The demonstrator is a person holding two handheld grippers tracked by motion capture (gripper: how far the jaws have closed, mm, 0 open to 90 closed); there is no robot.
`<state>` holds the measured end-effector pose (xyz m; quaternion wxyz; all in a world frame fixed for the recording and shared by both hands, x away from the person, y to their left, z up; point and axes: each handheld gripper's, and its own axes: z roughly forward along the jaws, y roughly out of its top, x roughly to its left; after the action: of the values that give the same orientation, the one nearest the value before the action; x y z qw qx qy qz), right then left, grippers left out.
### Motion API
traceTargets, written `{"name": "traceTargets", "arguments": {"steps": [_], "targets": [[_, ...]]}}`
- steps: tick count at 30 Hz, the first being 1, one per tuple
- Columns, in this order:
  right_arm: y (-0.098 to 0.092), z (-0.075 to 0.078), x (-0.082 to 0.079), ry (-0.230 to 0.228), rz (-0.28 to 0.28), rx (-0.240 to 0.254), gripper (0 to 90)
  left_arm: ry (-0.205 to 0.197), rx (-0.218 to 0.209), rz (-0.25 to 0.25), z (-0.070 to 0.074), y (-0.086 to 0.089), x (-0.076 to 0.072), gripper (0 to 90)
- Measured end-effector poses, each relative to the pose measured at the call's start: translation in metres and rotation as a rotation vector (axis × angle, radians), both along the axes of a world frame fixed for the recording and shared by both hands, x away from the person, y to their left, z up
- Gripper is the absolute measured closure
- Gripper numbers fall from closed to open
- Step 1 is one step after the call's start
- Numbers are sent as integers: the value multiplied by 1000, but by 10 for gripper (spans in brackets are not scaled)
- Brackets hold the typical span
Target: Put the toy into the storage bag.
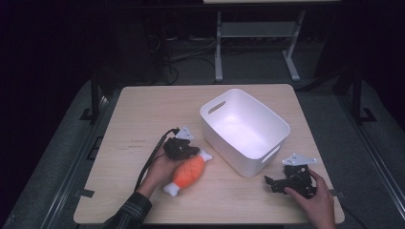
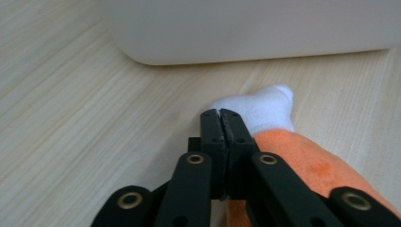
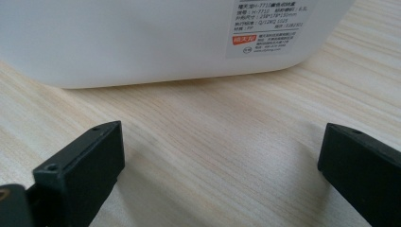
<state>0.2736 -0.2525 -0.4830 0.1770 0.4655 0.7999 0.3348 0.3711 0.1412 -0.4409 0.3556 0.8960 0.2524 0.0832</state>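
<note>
An orange plush toy (image 1: 187,172) with white knobbed ends lies on the wooden table (image 1: 143,119), left of a white plastic bin (image 1: 229,152). My left gripper (image 1: 184,149) sits at the toy's far end with its jaws pressed together and nothing between them. In the left gripper view the shut gripper (image 2: 221,113) lies alongside the toy (image 2: 302,156), whose white end (image 2: 265,106) pokes out just right of the tips. My right gripper (image 1: 270,183) rests on the table by the bin's near right corner. Its jaws stand wide open (image 3: 222,142) and point at the bin wall (image 3: 142,38).
The bin (image 2: 236,28) stands close ahead of the left gripper. A printed label (image 3: 269,23) is stuck on the bin wall that faces the right gripper. Table legs and cables (image 1: 191,57) are on the dark floor beyond the far edge.
</note>
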Motion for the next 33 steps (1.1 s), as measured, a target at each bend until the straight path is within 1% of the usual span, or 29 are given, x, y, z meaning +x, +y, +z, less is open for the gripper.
{"name": "traceTargets", "arguments": {"steps": [2,3,5,7,8,10,11,13,14,20,21,23,24,25,26,30,33], "targets": [[0,0,0,0,0,0,7,4,-10,9,4,3,-1,839],[0,0,0,0,0,0,7,15,-20,15,8,7,-3,806],[0,0,0,0,0,0,7,11,-20,12,11,9,-3,771],[0,0,0,0,0,0,7,20,-42,28,14,12,-5,754],[0,0,0,0,0,0,7,20,-39,27,16,14,-5,732],[0,0,0,0,0,0,7,28,-46,35,19,17,-7,697],[0,0,0,0,0,0,7,40,-49,45,20,19,-8,648],[0,0,0,0,0,0,7,43,-50,50,21,19,-9,631],[0,0,0,0,0,0,7,47,-49,54,21,19,-9,587],[0,0,0,0,0,0,7,61,-52,69,27,20,-15,433],[0,0,0,0,0,0,7,63,-51,71,28,20,-16,433],[0,0,0,0,0,0,7,61,-52,75,30,21,-18,352],[0,0,0,0,0,0,7,59,-54,79,31,21,-19,352],[0,0,0,0,0,0,7,63,-53,79,32,21,-20,306],[0,0,0,0,0,0,7,66,-54,82,32,21,-21,306],[0,0,0,0,0,0,7,75,-42,80,33,21,-26,213],[0,0,0,0,0,0,7,79,-33,95,33,20,-29,166]]}}
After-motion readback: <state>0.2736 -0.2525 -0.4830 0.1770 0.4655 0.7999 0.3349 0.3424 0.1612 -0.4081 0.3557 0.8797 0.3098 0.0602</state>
